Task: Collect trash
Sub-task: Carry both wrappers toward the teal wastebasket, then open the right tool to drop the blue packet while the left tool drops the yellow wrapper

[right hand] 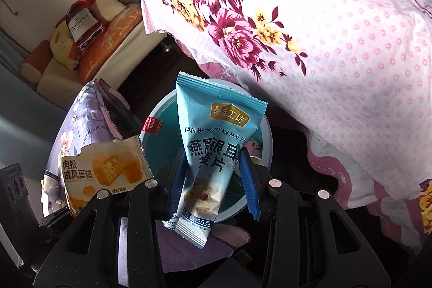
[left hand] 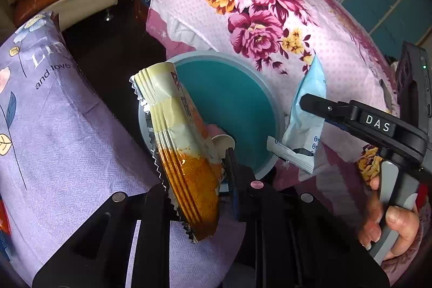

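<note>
My left gripper (left hand: 199,180) is shut on a yellow and orange cake wrapper (left hand: 178,142), which sticks up over the near rim of a round teal bin (left hand: 272,104). A paper cup (left hand: 222,142) lies inside the bin. In the right wrist view my right gripper (right hand: 213,180) is shut on a light blue oat packet (right hand: 216,142), its blue pads (right hand: 249,180) pinching the packet's lower half above the bin (right hand: 162,131). The cake wrapper (right hand: 108,166) shows there at the left. The left wrist view has the right gripper (left hand: 302,126) with the blue packet (left hand: 307,104) beside the bin's right rim.
A pink floral bedspread (left hand: 270,18) hangs over the bin's far and right side. A lilac printed pillow (left hand: 54,112) lies to its left. A sofa (right hand: 62,66) with cushions and a red bag stands further back. A red label (right hand: 151,124) sits at the bin's left rim. Dark floor lies between.
</note>
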`<state>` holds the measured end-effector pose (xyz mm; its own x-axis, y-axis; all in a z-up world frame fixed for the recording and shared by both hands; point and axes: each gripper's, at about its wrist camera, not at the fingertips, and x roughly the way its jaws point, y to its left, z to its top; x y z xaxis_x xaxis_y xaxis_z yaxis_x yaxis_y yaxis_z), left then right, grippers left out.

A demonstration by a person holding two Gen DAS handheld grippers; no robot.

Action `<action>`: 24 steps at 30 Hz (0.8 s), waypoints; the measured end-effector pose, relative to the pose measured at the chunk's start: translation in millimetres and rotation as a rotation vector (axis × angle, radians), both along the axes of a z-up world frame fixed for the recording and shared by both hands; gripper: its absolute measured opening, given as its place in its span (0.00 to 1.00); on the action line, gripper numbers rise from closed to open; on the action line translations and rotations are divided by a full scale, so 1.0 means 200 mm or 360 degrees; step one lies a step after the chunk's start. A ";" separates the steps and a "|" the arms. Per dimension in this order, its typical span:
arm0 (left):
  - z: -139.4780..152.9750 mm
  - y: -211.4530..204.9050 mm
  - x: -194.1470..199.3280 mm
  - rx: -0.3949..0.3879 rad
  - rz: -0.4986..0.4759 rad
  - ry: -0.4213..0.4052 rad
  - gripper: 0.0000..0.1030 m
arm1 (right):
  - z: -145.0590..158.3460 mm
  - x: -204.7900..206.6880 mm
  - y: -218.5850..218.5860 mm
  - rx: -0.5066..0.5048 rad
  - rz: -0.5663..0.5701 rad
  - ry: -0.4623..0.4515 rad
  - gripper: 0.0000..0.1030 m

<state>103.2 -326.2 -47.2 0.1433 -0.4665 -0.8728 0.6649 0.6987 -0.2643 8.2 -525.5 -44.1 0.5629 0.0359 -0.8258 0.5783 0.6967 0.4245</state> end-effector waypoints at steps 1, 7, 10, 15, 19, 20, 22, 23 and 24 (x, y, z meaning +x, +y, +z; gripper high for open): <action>-0.02 -0.01 0.01 0.0010 -0.0002 0.0007 0.19 | -0.01 0.00 0.00 0.0000 -0.0001 0.0006 0.36; -0.08 -0.02 0.04 0.0053 0.0007 0.0040 0.24 | -0.04 0.03 -0.01 0.0007 -0.0001 0.0041 0.36; -0.09 0.00 0.05 0.0064 0.0052 0.0020 0.69 | -0.06 0.05 0.00 0.0016 0.0006 0.0053 0.36; -0.07 0.09 0.09 0.0042 0.0143 0.0011 0.86 | -0.07 0.08 0.03 0.0019 0.0027 0.0074 0.36; -0.07 0.18 0.11 0.0012 0.0197 0.0062 0.88 | -0.08 0.10 0.06 0.0019 0.0044 0.0089 0.36; -0.07 0.20 0.11 0.0005 0.0212 0.0073 0.89 | -0.09 0.10 0.07 0.0017 0.0050 0.0095 0.36; -0.08 0.24 0.11 -0.0007 0.0237 0.0099 0.90 | -0.09 0.11 0.08 0.0019 0.0058 0.0106 0.37; -0.08 0.25 0.11 -0.0012 0.0245 0.0110 0.90 | -0.10 0.12 0.09 0.0018 0.0062 0.0111 0.37; -0.08 0.27 0.11 -0.0017 0.0249 0.0117 0.90 | -0.10 0.12 0.09 0.0018 0.0065 0.0116 0.37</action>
<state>124.3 -272.6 -62.9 0.1507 -0.4526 -0.8789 0.5271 0.7889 -0.3159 32.9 -506.6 -64.4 0.4992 0.0672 -0.8639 0.5789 0.7159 0.3903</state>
